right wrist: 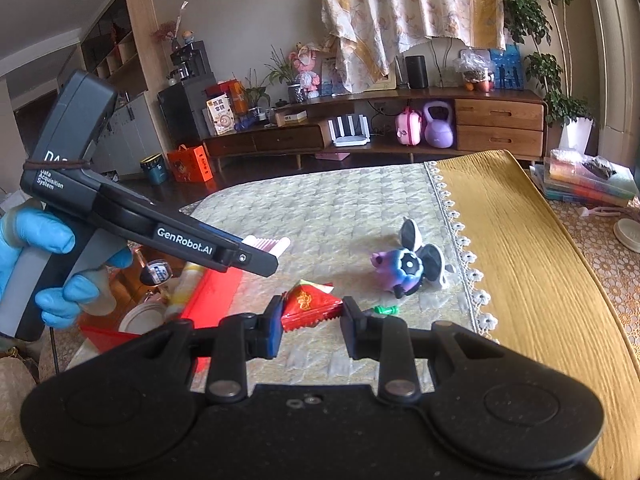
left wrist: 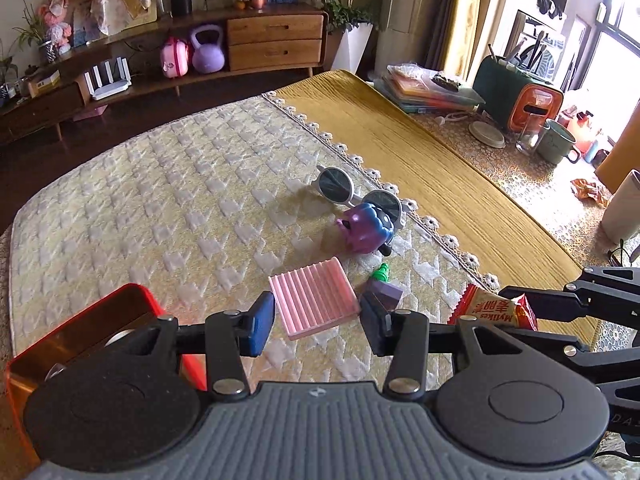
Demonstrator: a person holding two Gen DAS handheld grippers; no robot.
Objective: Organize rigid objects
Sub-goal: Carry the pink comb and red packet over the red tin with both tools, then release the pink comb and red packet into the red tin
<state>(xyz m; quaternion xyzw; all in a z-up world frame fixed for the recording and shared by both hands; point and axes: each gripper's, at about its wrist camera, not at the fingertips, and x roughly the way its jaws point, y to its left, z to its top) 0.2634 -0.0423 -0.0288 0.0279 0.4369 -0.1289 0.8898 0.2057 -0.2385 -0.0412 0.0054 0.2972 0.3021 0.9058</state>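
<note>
Right gripper (right wrist: 310, 326): jaws clenched on red foil snack packet (right wrist: 310, 307), lower centre of frame, above quilted bench cover (right wrist: 340, 200). Left gripper (left wrist: 318, 322): jaws released, over pink ribbed plastic tray (left wrist: 314, 298). Purple toy figure (left wrist: 366, 230), white round sunglasses (left wrist: 360, 192) centre frame. Red open box (left wrist: 80, 332) lower left.

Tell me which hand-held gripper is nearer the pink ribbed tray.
Left. The left hand-held gripper is open around the pink ribbed tray's near edge; the right hand-held gripper is off to the side, holding a red snack packet.
</note>
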